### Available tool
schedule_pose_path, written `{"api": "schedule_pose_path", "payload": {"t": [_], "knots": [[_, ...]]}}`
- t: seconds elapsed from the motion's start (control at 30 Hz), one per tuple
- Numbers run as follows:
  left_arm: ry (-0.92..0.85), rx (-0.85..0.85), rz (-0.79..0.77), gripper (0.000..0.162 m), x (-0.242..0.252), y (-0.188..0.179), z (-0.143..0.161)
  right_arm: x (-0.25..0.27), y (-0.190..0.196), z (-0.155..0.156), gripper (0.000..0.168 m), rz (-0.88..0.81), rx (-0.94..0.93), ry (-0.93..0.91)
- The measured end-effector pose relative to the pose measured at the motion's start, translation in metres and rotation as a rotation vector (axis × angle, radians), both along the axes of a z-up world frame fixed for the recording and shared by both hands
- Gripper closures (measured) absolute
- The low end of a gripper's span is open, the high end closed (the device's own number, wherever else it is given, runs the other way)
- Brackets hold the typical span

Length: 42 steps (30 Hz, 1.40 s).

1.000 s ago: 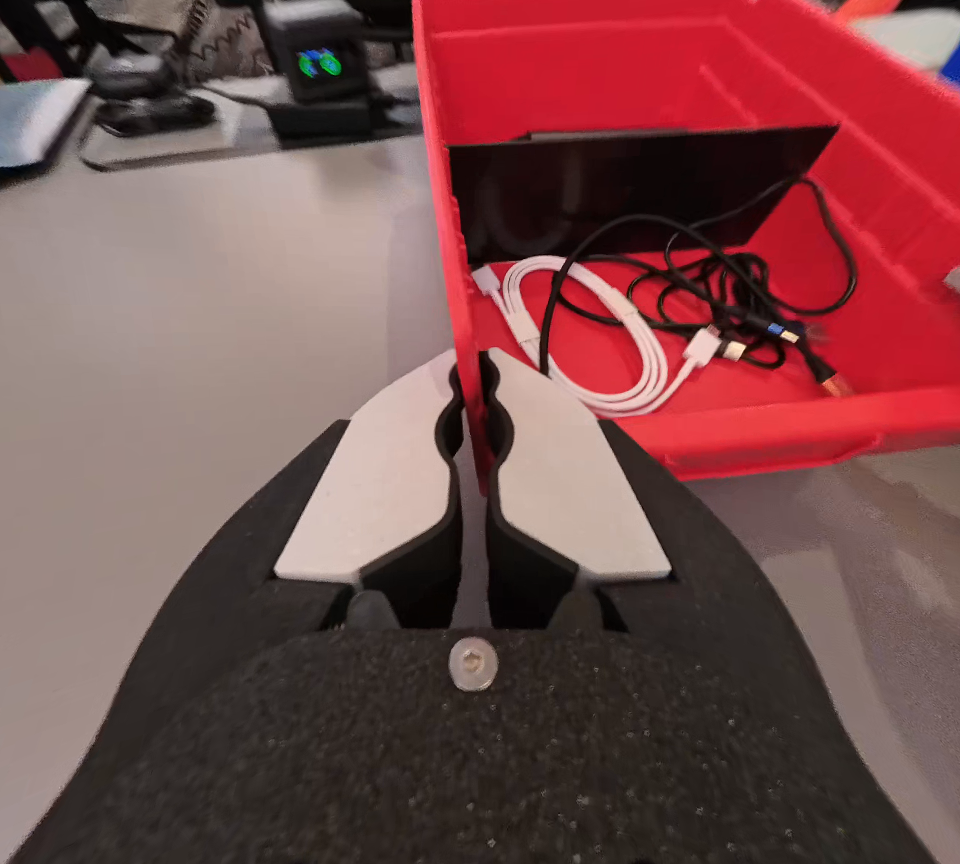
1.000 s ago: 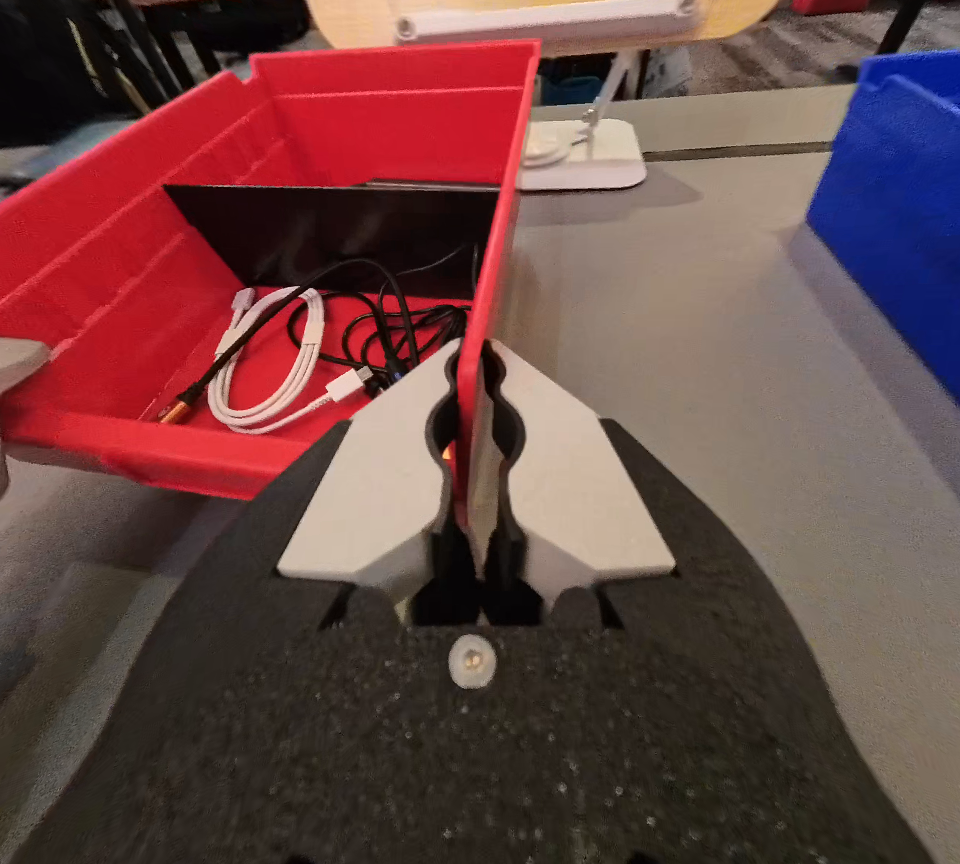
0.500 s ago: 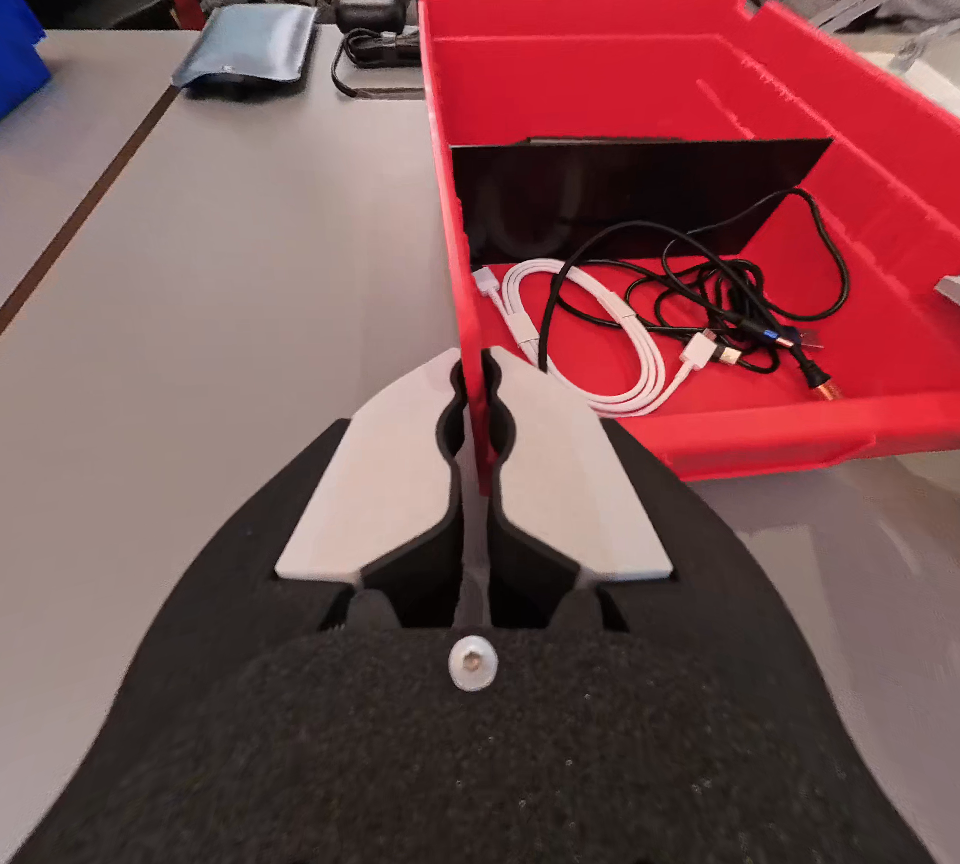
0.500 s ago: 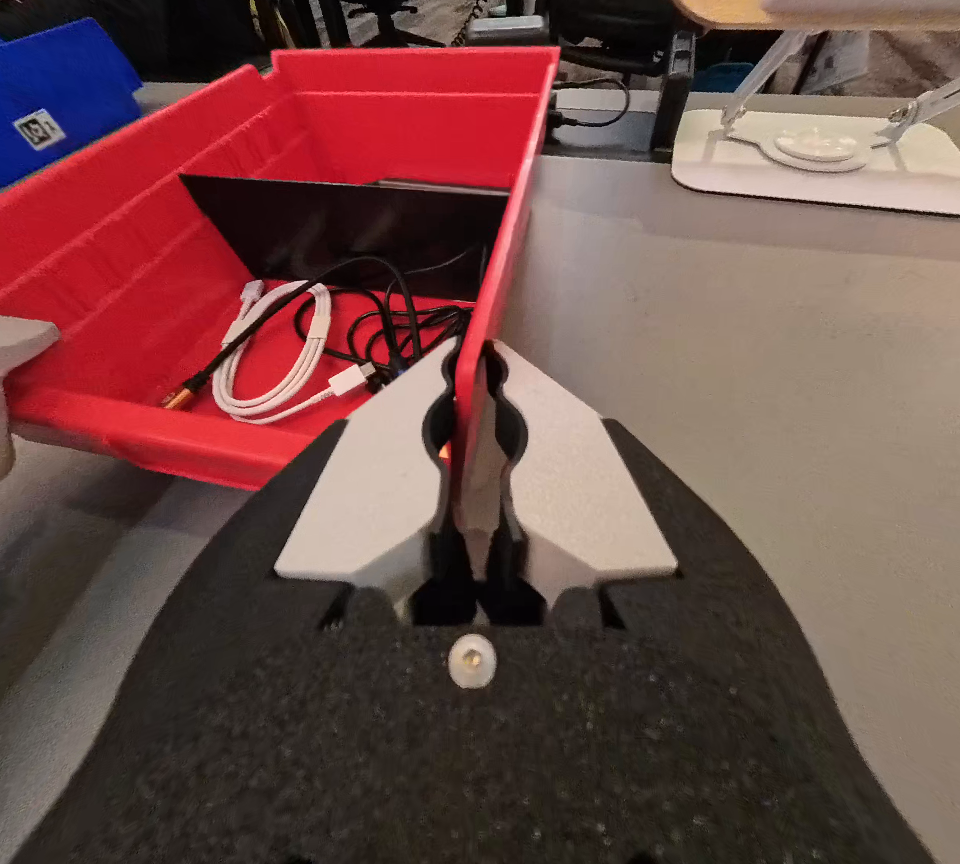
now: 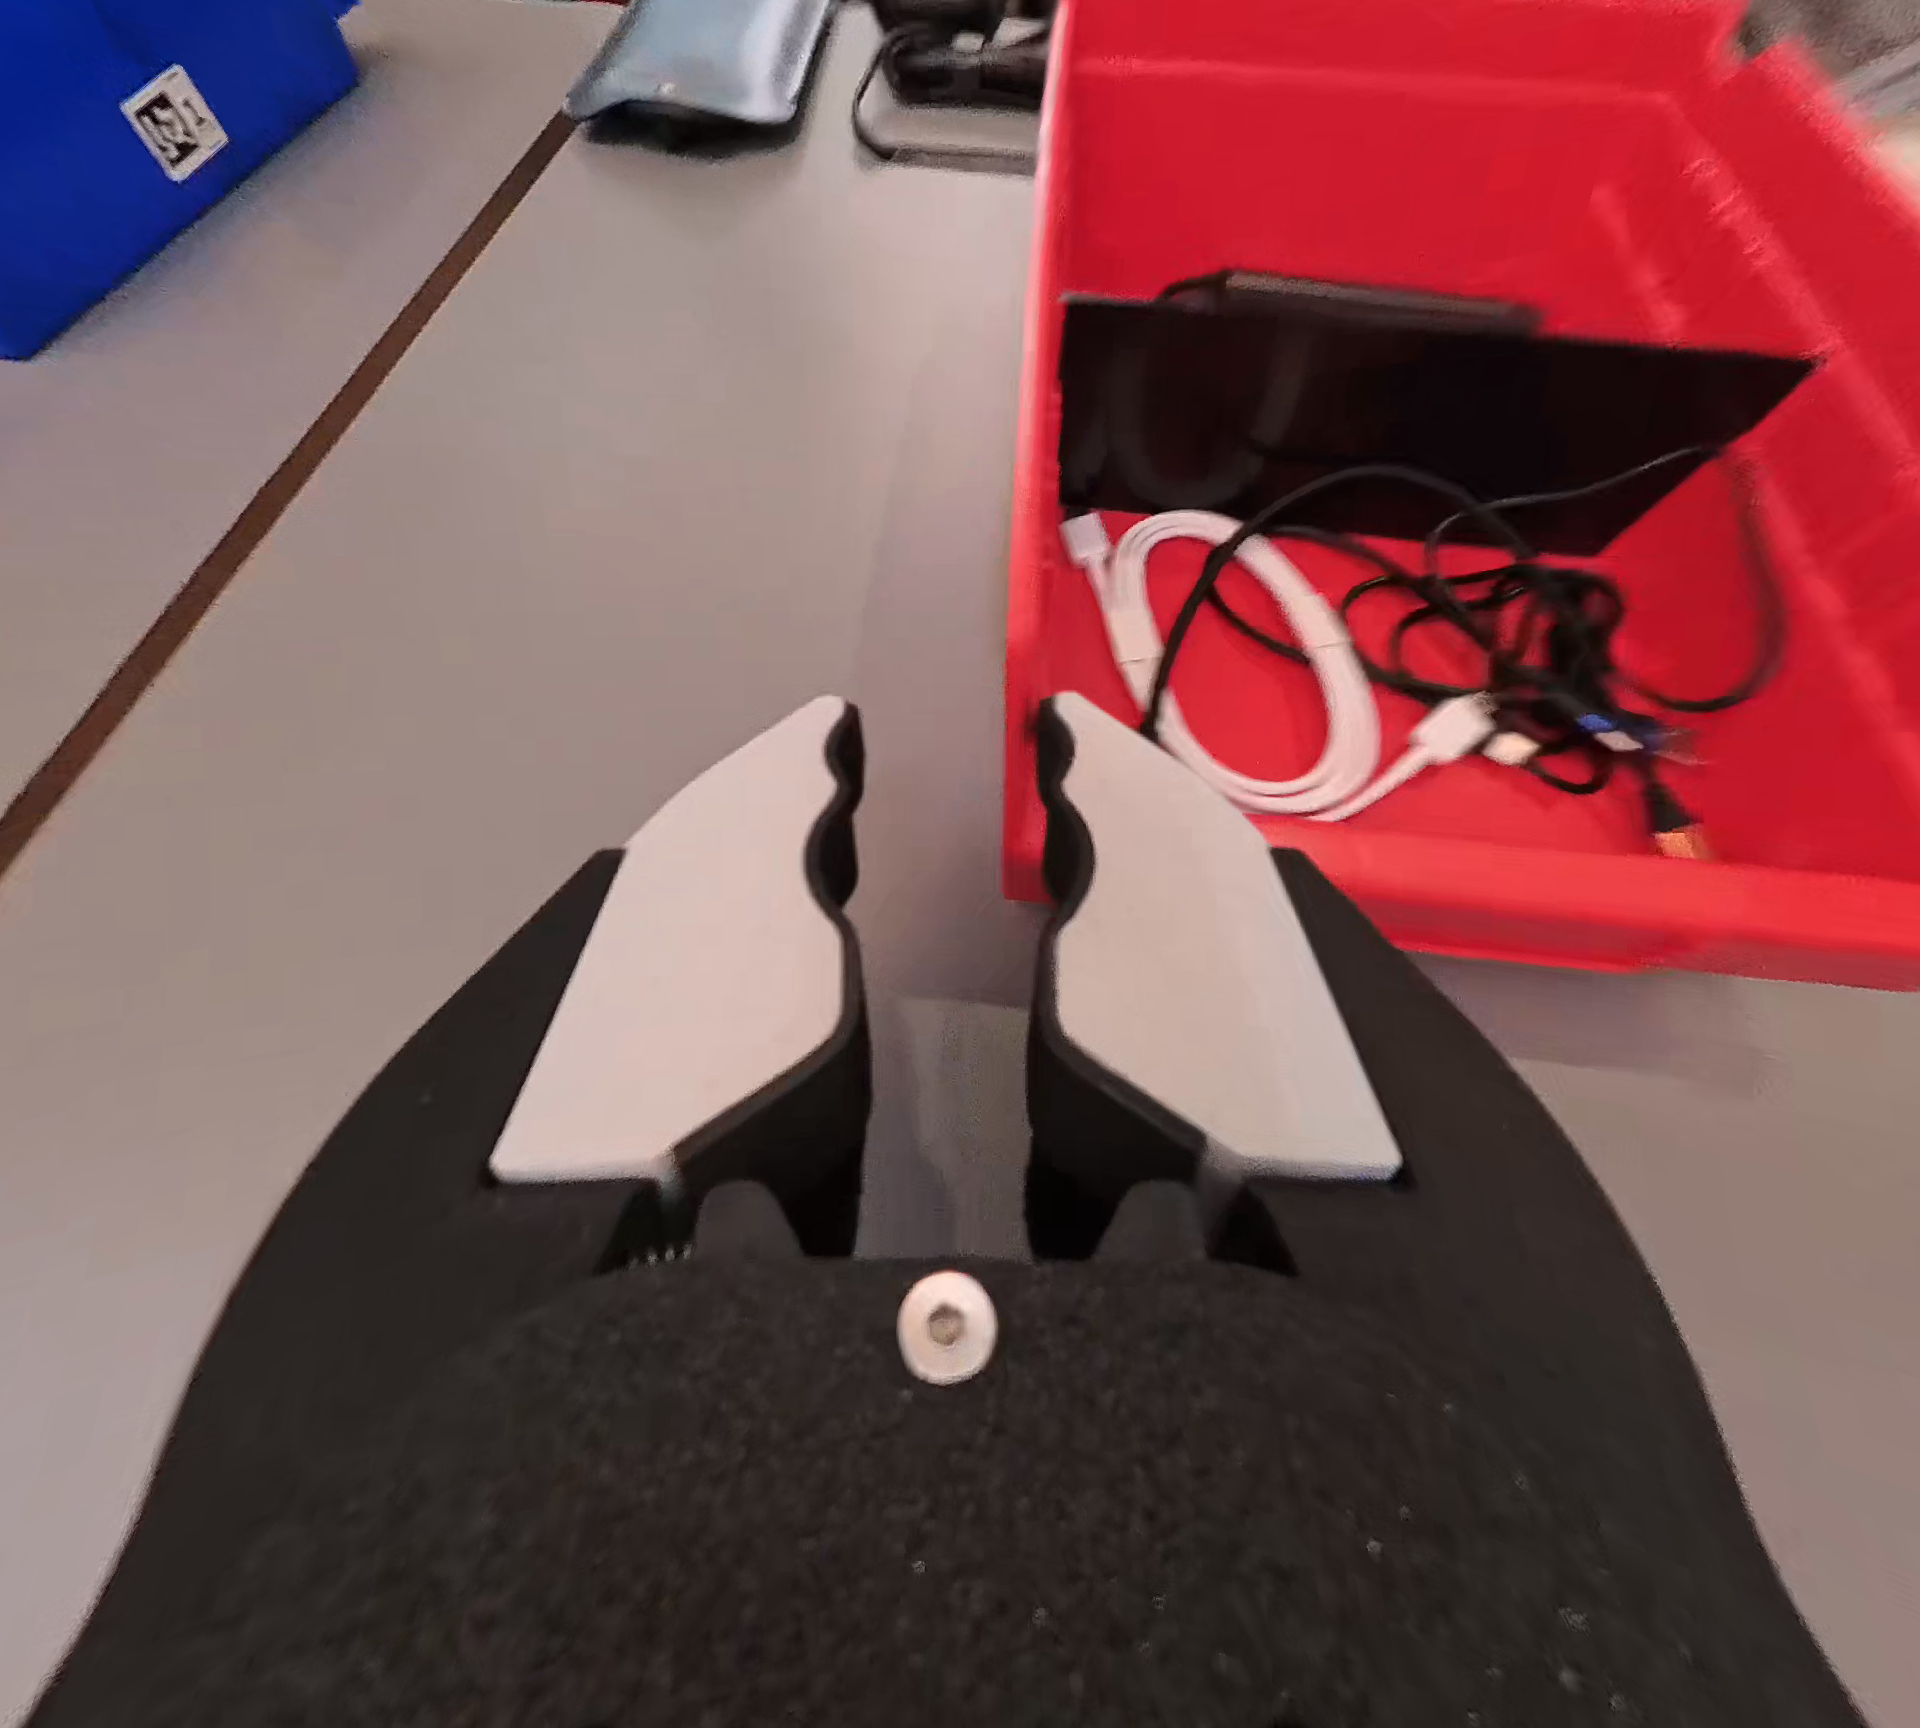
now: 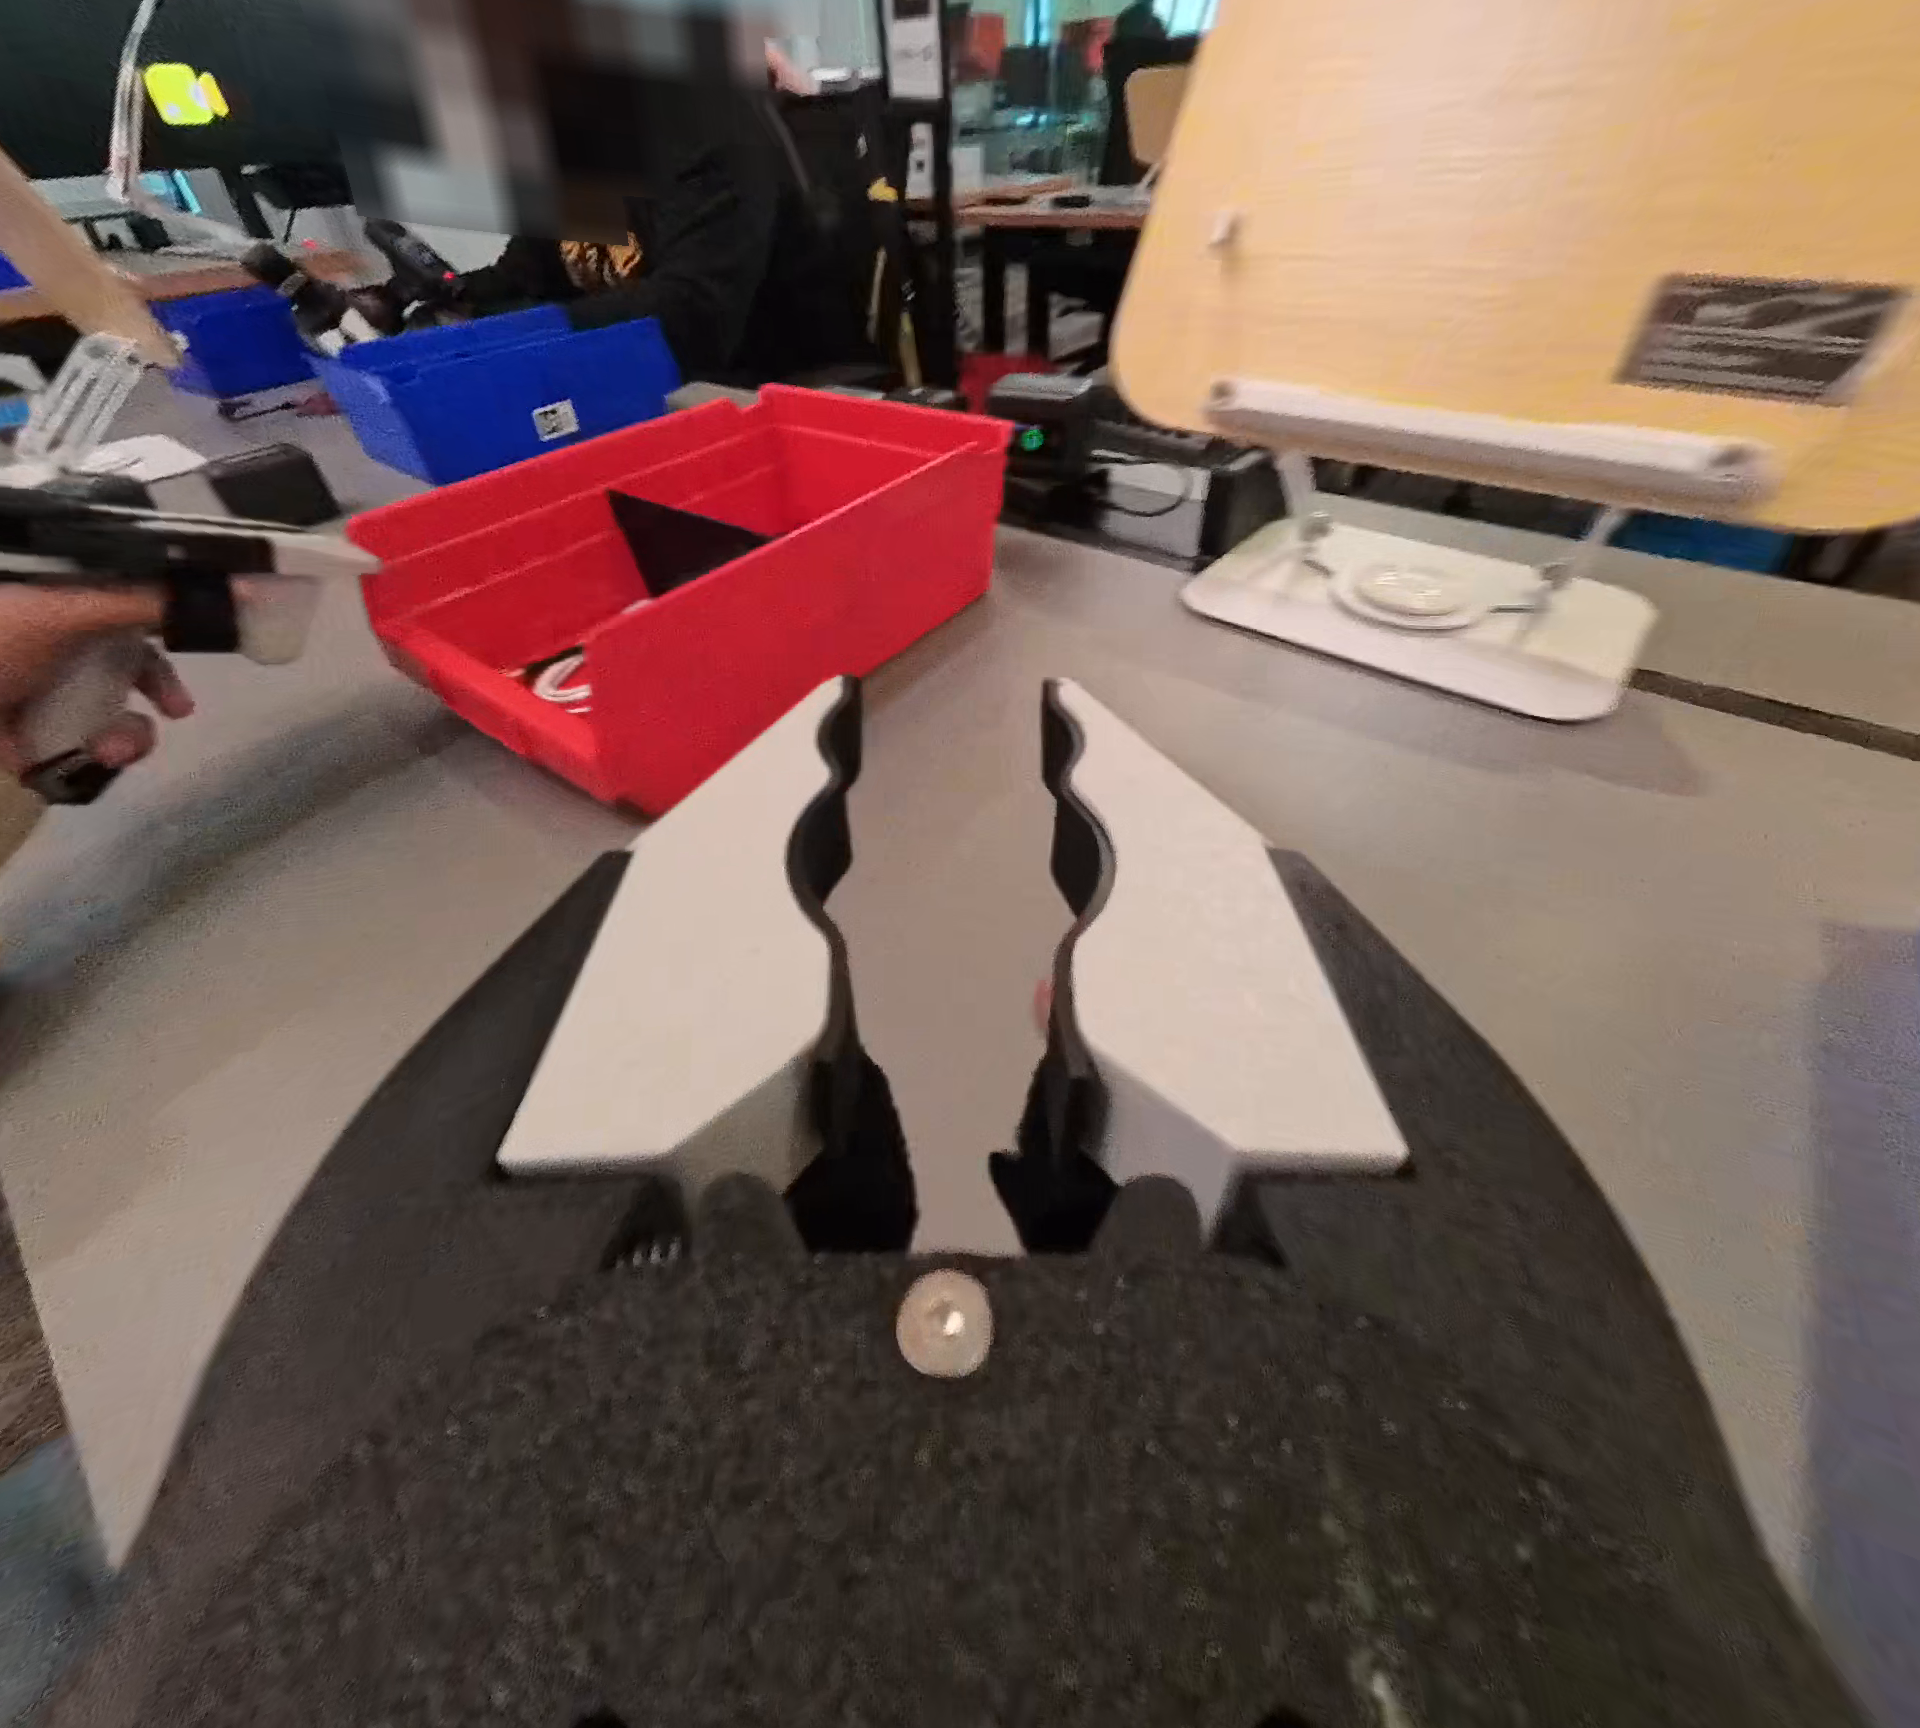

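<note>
In the left wrist view, the left gripper (image 5: 948, 722) is spread and empty over the grey table (image 5: 520, 639), its right fingertip just beside the near-left corner of one red bin (image 5: 1455, 151). Inside lie one white cable (image 5: 1288, 691), tangled black cables (image 5: 1538, 629) and one black divider (image 5: 1403, 421). One blue bin (image 5: 125, 120) stands far left.

In the right wrist view, the right gripper (image 6: 951, 696) gapes empty, apart from the red bin (image 6: 831, 598). Two blue bins (image 6: 488, 390) stand beyond; one wooden stand (image 6: 1558, 151) far right.
</note>
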State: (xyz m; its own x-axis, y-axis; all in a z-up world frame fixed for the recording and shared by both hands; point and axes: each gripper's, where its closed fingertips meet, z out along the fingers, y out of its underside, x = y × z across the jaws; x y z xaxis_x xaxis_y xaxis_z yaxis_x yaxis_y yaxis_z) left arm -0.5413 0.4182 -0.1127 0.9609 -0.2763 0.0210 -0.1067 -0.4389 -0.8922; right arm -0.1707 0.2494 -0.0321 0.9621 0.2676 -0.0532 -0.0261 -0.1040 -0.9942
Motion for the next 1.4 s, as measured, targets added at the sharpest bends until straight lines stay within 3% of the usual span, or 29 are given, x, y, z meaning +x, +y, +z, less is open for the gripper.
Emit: {"api": "schedule_pose_path", "payload": {"t": [0.03, 0.07, 0.17, 0.23, 0.33, 0.43, 0.53, 0.67, 0.8, 0.93, 1.03, 1.2, 1.33, 1.4], "knots": [[-0.048, 0.016, -0.023, 0.135, 0.002, -0.007, 0.01, 0.034, -0.019, 0.004, 0.15, -0.045, 0.017, 0.005], [-0.084, 0.046, -0.029, 0.137, 0.002, -0.013, 0.02, 0.072, -0.038, 0.006, 0.154, -0.115, 0.022, 0.026], [-0.099, 0.143, -0.006, 0.14, 0.002, -0.035, 0.044, 0.17, -0.096, -0.007, 0.154, -0.298, -0.027, 0.086], [-0.143, 0.131, -0.06, 0.146, 0.025, -0.064, 0.04, 0.223, -0.131, -0.033, 0.148, -0.438, -0.076, 0.09], [-0.209, 0.118, -0.152, 0.147, 0.068, -0.107, 0.017, 0.261, -0.165, -0.068, 0.148, -0.56, -0.151, 0.087], [-0.21, 0.088, -0.327, 0.146, 0.108, -0.125, 0.005, 0.279, -0.17, -0.073, 0.144, -0.642, -0.161, 0.043], [-0.134, 0.093, -0.401, 0.146, 0.123, -0.119, 0.002, 0.277, -0.165, -0.077, 0.143, -0.642, -0.186, 0.003], [-0.077, 0.07, -0.384, 0.149, 0.125, -0.109, -0.011, 0.28, -0.157, -0.081, 0.143, -0.649, -0.192, 0.061], [-0.135, 0.013, -0.381, 0.151, 0.134, -0.106, -0.012, 0.298, -0.145, -0.078, 0.143, -0.677, -0.186, -0.01], [-0.124, -0.019, -0.337, 0.153, 0.135, -0.098, -0.015, 0.295, -0.155, -0.099, 0.14, -0.68, -0.273, -0.045], [-0.187, -0.043, -0.365, 0.144, 0.14, -0.094, -0.013, 0.29, -0.153, -0.08, 0.14, -0.66, -0.22, -0.068], [-0.186, -0.01, -0.398, 0.141, 0.14, -0.092, -0.009, 0.267, -0.134, -0.085, 0.14, -0.542, -0.23, 0.084], [-0.278, -0.07, -0.408, 0.14, 0.141, -0.096, -0.011, 0.252, -0.134, -0.079, 0.14, -0.528, -0.206, 0.055], [-0.302, -0.111, -0.405, 0.137, 0.142, -0.098, -0.015, 0.235, -0.13, -0.08, 0.141, -0.458, -0.24, 0.124]]}}
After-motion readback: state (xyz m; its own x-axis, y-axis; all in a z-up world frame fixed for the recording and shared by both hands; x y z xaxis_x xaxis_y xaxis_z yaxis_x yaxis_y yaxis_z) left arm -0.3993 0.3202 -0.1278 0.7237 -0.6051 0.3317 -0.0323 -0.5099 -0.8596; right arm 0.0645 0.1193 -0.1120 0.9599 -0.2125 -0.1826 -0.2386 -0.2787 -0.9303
